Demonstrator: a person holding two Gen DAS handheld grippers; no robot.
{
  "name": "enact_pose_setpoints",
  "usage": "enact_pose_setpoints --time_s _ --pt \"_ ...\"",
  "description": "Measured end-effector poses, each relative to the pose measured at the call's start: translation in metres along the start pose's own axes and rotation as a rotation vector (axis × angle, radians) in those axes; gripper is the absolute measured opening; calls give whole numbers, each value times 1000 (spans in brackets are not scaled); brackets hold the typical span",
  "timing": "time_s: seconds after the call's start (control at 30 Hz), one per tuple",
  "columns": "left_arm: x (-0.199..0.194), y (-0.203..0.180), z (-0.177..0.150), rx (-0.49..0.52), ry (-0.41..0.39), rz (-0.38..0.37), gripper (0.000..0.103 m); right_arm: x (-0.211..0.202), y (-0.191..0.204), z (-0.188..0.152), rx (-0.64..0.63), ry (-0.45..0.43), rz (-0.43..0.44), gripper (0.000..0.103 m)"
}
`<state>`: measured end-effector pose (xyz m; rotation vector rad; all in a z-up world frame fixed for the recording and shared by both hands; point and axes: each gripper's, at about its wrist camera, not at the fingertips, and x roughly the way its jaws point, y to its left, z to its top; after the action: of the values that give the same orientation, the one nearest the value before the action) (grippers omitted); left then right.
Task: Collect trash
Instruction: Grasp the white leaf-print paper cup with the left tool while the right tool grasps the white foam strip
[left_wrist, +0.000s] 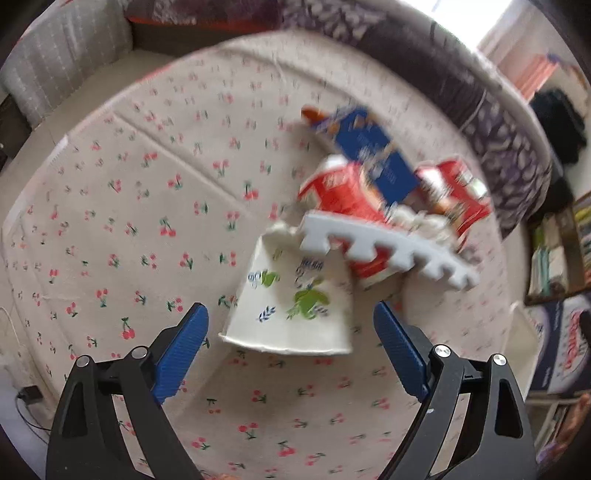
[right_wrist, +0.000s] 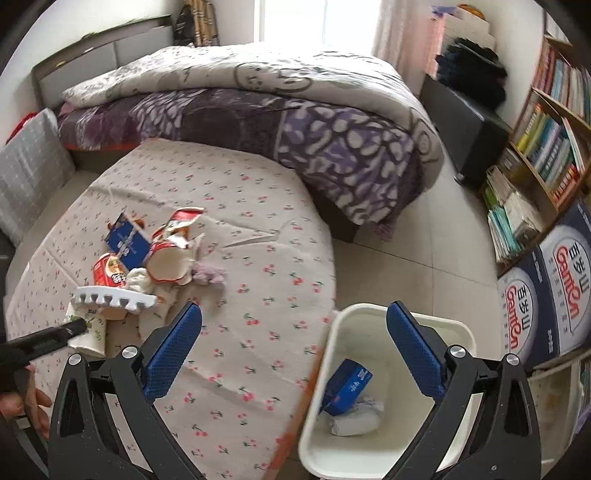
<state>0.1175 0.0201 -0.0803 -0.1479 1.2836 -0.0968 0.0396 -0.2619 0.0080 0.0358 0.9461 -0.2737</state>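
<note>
- Trash lies heaped on the cherry-print tablecloth (right_wrist: 258, 229): a white paper cup with green leaf print (left_wrist: 291, 306), red noodle tubs (left_wrist: 343, 195), a blue carton (left_wrist: 373, 155) and a white notched foam strip (left_wrist: 388, 247).
- Left gripper (left_wrist: 291, 332) is spread wide around the paper cup; the blurred picture seems to show its pads clear of it.
- Right gripper (right_wrist: 295, 339) is spread wide and empty, beside the white plastic bin (right_wrist: 369, 314).
- Inside the bin lie a blue box (right_wrist: 347, 387) and crumpled white tissue (right_wrist: 358, 417).

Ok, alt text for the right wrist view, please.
The open right gripper hovers over a white bin holding a blue carton and crumpled tissue, beside a cherry-print table with a trash pile.
</note>
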Motion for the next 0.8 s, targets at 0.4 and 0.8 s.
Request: enact_pose_setpoints --time_s 0.4,0.8 --pt "42 -5 5 53 78 26 91 29 58 2 -183 24 53 96" --pt "14 39 2 53 56 31 75 50 143 -13 -521 -49 182 96"
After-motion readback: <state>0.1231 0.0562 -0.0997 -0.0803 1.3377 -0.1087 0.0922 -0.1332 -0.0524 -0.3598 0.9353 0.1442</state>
